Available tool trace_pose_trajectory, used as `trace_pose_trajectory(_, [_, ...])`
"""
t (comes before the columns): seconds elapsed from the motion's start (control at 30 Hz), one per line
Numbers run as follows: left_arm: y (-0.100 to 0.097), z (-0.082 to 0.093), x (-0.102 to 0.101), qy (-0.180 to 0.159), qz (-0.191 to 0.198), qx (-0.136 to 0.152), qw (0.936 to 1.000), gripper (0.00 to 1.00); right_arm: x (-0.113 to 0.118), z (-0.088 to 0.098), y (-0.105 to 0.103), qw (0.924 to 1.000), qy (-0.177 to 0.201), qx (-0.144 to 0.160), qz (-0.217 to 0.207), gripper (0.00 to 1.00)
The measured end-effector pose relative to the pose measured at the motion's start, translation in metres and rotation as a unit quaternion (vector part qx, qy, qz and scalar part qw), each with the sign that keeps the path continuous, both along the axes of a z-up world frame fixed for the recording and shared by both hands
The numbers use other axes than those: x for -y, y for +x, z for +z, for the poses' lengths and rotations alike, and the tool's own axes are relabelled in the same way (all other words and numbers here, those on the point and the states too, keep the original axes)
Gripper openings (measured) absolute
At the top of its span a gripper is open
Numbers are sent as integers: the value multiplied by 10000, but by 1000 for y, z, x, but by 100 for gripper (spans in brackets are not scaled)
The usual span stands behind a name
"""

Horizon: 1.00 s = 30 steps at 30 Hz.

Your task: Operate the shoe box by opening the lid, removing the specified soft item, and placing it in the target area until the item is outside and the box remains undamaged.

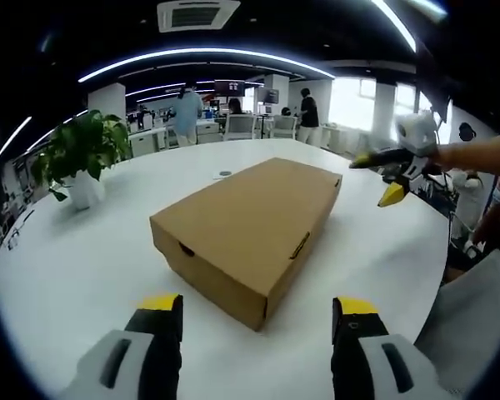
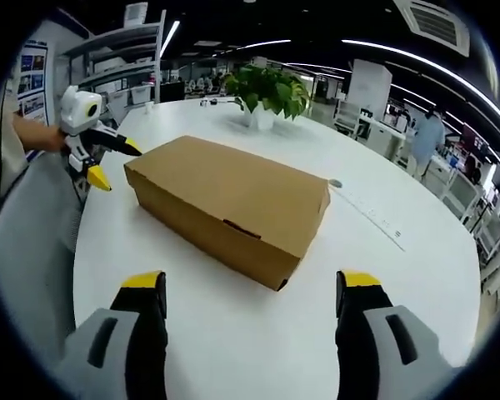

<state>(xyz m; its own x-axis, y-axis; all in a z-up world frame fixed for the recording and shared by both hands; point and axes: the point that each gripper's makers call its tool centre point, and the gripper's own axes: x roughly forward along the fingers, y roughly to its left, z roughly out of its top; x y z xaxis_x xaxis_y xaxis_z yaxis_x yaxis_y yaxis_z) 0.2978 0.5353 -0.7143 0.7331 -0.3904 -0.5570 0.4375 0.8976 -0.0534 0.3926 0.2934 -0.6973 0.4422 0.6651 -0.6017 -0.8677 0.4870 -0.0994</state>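
A brown cardboard shoe box (image 1: 250,229) lies on the round white table (image 1: 75,267) with its lid shut. My left gripper (image 1: 258,307) stands open just short of the box's near corner, nothing between its yellow-tipped jaws. My right gripper (image 1: 378,177) comes in from the right, held by a hand, open beside the box's far end. In the right gripper view the shoe box (image 2: 225,204) lies ahead of the open right gripper (image 2: 250,282). The left gripper (image 2: 117,165) hovers open close to the box's left corner.
A potted green plant (image 1: 79,154) (image 2: 267,92) stands on the table beyond the box. A small round disc (image 2: 336,183) lies near the box. A grey chair back (image 1: 475,321) is at the table's edge. People, desks and shelves fill the office behind.
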Motion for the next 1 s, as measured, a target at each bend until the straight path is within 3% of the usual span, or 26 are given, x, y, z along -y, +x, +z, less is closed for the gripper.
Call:
trace_pose_trajectory(0.47, [10,-6,9,-37,120,-66,9999,69,-10,-4,20,10000,-5,24,57,72])
trace_pose_trajectory(1.0, [24,-14,8,-156,584,-61,9982,65,-13,-14,45,9998,-198,65,56,57])
